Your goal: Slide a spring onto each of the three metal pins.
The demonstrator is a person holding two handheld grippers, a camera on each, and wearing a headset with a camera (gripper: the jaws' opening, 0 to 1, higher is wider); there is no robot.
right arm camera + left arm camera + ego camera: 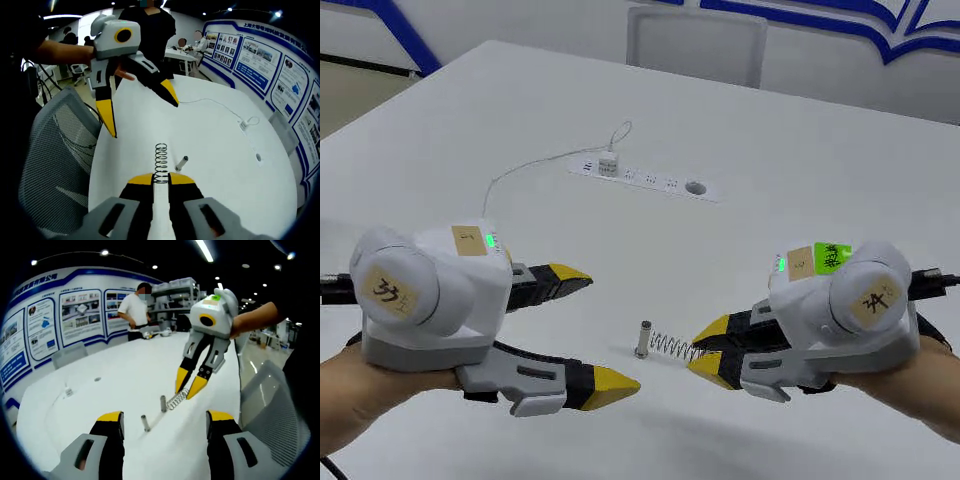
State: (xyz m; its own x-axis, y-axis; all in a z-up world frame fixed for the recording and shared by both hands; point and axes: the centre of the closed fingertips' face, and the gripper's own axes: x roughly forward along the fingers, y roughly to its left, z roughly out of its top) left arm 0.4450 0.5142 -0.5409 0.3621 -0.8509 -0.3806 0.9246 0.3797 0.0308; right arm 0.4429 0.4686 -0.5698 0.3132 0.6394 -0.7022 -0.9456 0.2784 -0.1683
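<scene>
A short metal pin [643, 338] stands upright on the white table [770, 190]. A coil spring [670, 346] lies just right of it, its free end close to the pin. My right gripper [702, 352] is shut on the spring's other end. In the right gripper view the spring [160, 162] sticks out forward from the gripper [161, 179], with the pin [181, 162] to its right. My left gripper [595, 328] is open and holds nothing, left of the pin. The left gripper view shows two pins [163, 403] [145, 422] ahead of the left gripper [165, 417], and the spring [175, 399].
A white power strip [645, 180] with a plugged-in charger [608, 164] and thin cable lies farther back on the table. A grey chair [695, 45] stands at the far edge. A mesh chair [60, 150] is beside the table. A person [134, 310] stands in the background.
</scene>
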